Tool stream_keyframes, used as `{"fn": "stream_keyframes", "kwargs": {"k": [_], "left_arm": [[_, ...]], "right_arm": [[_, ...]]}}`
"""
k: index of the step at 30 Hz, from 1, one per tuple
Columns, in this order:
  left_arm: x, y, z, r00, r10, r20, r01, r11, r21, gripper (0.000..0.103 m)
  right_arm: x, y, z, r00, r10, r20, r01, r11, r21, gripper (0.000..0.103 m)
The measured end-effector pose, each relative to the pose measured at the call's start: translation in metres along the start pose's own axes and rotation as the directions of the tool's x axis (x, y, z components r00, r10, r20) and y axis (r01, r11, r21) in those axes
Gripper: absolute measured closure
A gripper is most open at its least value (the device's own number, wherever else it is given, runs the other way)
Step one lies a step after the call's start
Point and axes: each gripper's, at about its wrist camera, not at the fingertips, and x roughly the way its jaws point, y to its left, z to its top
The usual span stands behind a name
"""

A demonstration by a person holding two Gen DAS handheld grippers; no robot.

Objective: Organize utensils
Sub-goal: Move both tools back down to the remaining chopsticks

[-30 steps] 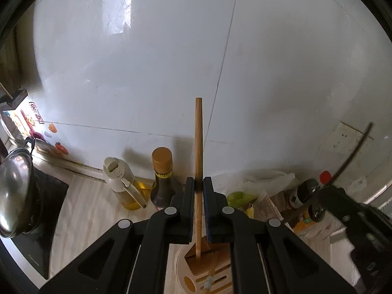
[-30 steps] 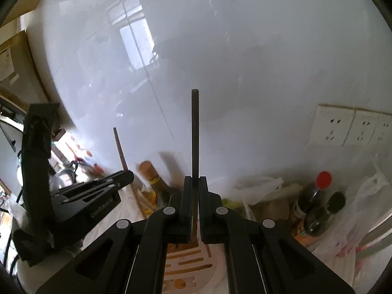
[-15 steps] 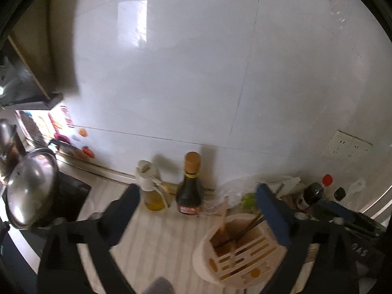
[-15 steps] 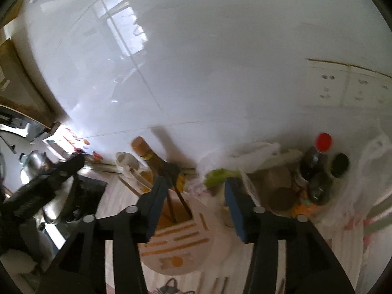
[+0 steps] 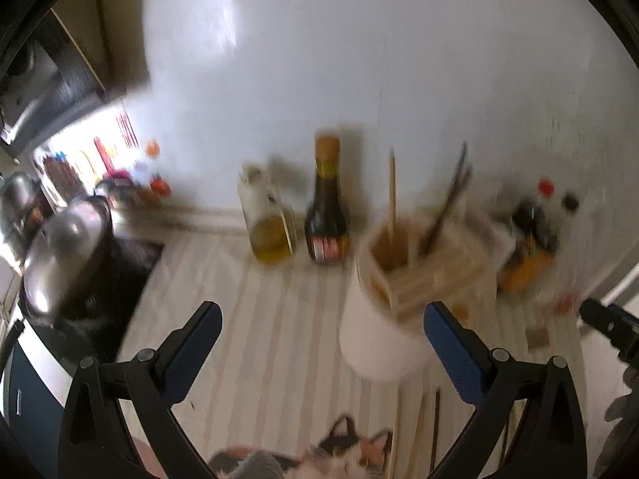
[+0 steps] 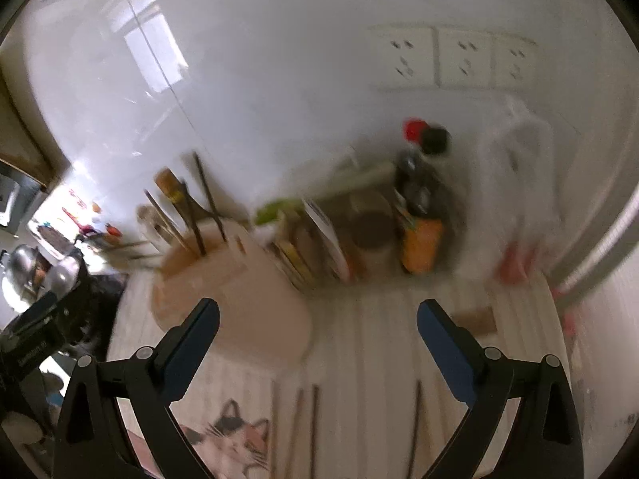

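Our left tool (image 5: 321, 325) stands wide with nothing between its blue pads, low in the left wrist frame. Our right tool (image 6: 317, 321) is opening, already wide, and it too is empty. Just above the left tool, right of centre, sits the utensil holder (image 5: 399, 311), a pale tub with a slotted wooden top; a light chopstick (image 5: 392, 199) stands upright in it and dark ones (image 5: 447, 207) lean beside it. More loose chopsticks (image 6: 313, 423) lie flat on the striped bench (image 5: 255, 319) at the bottom of both frames, beside a cat-print mat (image 6: 229, 439). We judge we are between deliveries: the next move calls for lowering each tool over a loose chopstick and closing along its length. Motion blur hides how many remain.
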Motion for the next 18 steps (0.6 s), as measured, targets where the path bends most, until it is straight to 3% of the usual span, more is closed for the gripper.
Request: {"fn": "stream_keyframes", "kwargs": {"k": [9, 11, 13, 16, 18], "left_arm": [[0.049, -0.036, -0.073, 0.984, 0.012, -0.18, 0.014, 0.99, 0.138, 0.0], [0.062, -0.043, -0.086, 0.976, 0.023, -0.217, 0.012, 0.987, 0.159, 0.0], [0.079, -0.05, -0.101, 0.964, 0.047, -0.262, 0.002, 0.983, 0.182, 0.0], [0.102, -0.056, -0.124, 0.942, 0.056, -0.331, 0.01, 0.98, 0.196, 0.002], [0.115, -0.061, -0.138, 0.924, 0.058, -0.378, 0.021, 0.979, 0.202, 0.011]], "right_arm": [[0.031, -0.059, -0.073, 0.979, -0.11, -0.17, 0.124, 0.99, 0.073, 0.003], [0.04, -0.074, -0.089, 0.973, -0.104, -0.205, 0.128, 0.986, 0.106, 0.017], [0.054, -0.089, -0.108, 0.96, -0.087, -0.266, 0.128, 0.982, 0.14, 0.036], [0.071, -0.105, -0.128, 0.942, -0.059, -0.33, 0.127, 0.974, 0.188, 0.05], [0.082, -0.114, -0.142, 0.93, -0.054, -0.364, 0.137, 0.969, 0.207, 0.056]]}}
